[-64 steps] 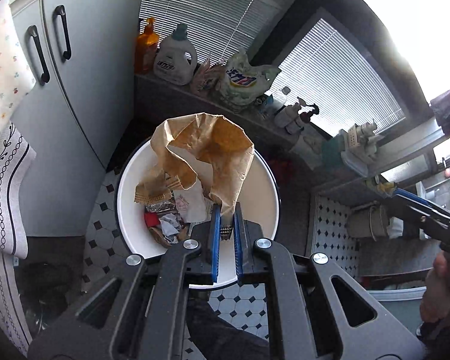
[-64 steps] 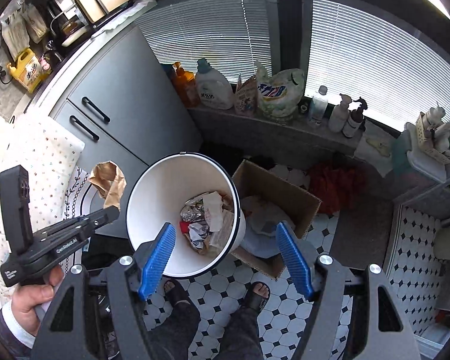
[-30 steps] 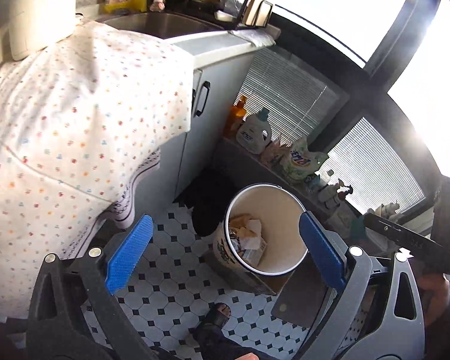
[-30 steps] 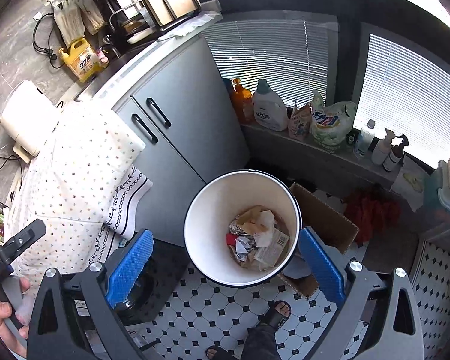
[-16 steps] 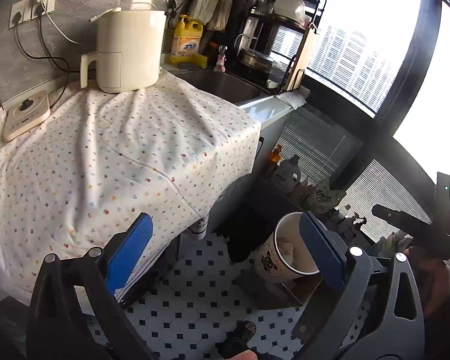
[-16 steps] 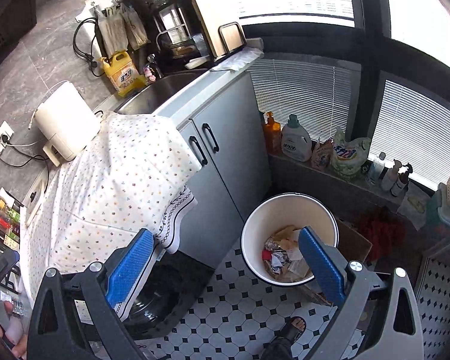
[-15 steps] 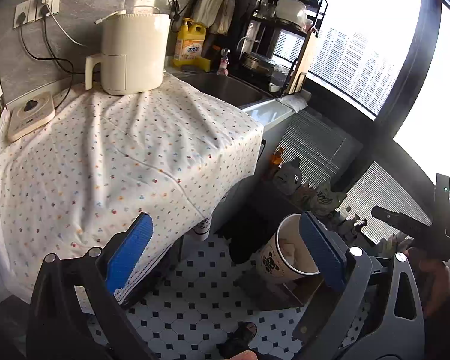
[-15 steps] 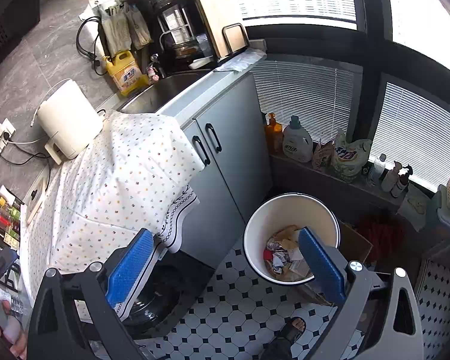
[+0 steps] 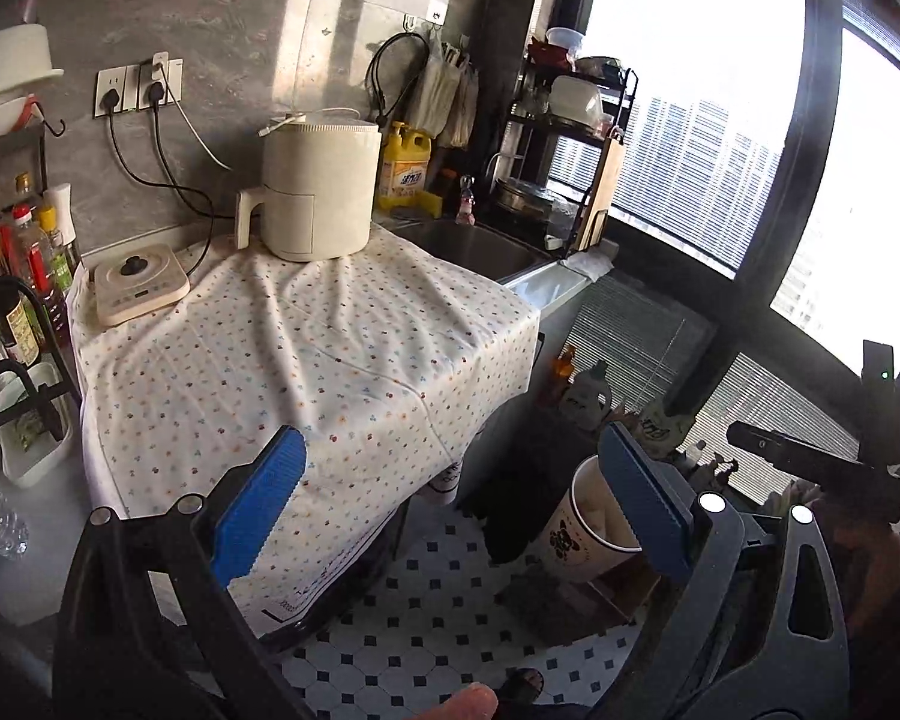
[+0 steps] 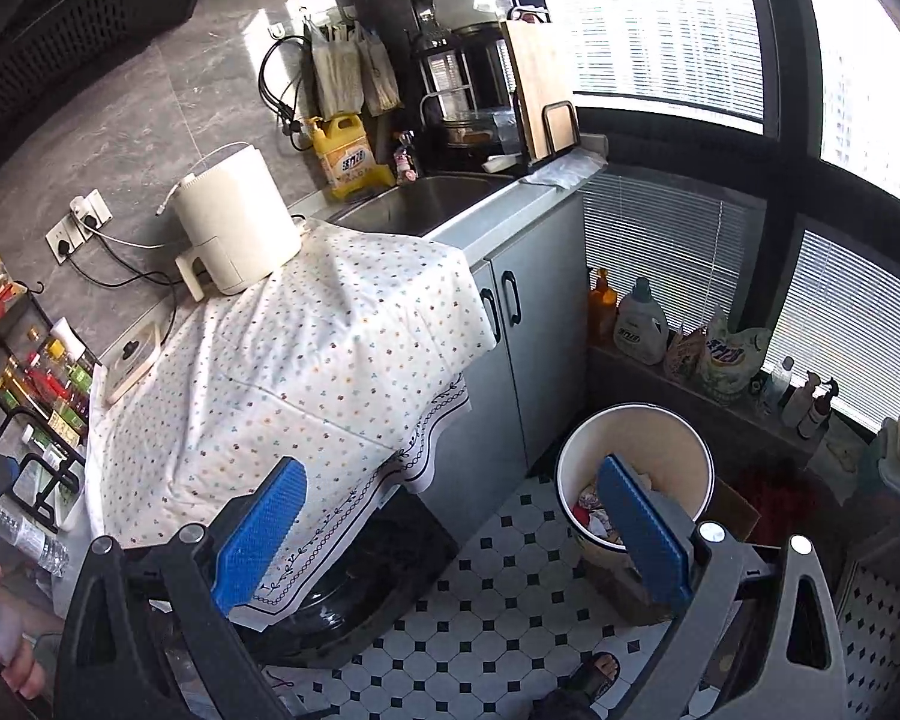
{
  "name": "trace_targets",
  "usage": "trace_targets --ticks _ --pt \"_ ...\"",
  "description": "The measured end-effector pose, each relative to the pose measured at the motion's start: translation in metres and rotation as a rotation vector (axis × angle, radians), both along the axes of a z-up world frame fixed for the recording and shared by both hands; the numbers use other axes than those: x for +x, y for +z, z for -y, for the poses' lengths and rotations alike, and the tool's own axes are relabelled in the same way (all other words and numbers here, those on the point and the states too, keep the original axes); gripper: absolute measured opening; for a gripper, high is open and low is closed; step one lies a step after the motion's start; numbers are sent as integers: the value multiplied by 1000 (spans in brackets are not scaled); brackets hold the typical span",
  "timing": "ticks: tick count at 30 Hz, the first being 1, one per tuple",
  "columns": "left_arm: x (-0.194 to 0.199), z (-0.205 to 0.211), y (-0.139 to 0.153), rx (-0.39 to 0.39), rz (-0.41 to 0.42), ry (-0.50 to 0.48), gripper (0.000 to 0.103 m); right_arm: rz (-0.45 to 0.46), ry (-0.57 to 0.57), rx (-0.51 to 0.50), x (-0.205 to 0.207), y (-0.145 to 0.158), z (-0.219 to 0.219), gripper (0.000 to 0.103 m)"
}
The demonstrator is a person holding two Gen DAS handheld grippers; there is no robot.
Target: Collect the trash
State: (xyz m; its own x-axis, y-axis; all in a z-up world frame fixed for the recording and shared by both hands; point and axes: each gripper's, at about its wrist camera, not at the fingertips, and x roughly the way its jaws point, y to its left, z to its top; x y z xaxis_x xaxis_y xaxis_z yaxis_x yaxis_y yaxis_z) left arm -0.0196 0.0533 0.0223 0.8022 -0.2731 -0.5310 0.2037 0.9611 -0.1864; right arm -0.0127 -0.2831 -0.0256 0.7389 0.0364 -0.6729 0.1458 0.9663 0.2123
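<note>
A white round bin (image 10: 648, 444) stands on the tiled floor beside the grey cabinet, with crumpled paper and wrappers (image 10: 591, 510) inside. In the left wrist view the bin (image 9: 576, 531) shows low at the right, partly behind a blue pad. My left gripper (image 9: 450, 510) is open and holds nothing, raised over the dotted tablecloth (image 9: 306, 354). My right gripper (image 10: 444, 531) is open too, high above the floor, with the bin behind its right finger. The other gripper's body (image 9: 810, 468) shows at the right edge, held by a hand.
A cream appliance (image 9: 315, 192) and a small cooker plate (image 9: 138, 291) sit on the cloth. Sink (image 10: 426, 201), yellow detergent jug (image 10: 345, 159) and dish rack (image 10: 480, 90) are behind. Bottles line the window ledge (image 10: 642, 324). A cardboard box (image 10: 732, 510) sits by the bin.
My left gripper let the brown paper bag go into the bin. Both grippers then rose and swung away from the bin toward the covered counter, jaws staying wide.
</note>
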Motion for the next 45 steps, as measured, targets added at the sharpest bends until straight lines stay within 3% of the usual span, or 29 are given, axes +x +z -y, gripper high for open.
trace_targets --ticks 7,13,28,45 --pt "-30 -21 19 -1 41 30 97 85 34 10 -26 46 -32 95" --pt "-47 -28 28 2 77 68 97 105 87 -5 -39 61 -57 95" --pt "-72 -37 23 -27 114 121 97 102 120 -55 -71 68 -83 95" --pt "-80 -32 14 -49 117 97 97 113 102 -72 -92 63 -83 95"
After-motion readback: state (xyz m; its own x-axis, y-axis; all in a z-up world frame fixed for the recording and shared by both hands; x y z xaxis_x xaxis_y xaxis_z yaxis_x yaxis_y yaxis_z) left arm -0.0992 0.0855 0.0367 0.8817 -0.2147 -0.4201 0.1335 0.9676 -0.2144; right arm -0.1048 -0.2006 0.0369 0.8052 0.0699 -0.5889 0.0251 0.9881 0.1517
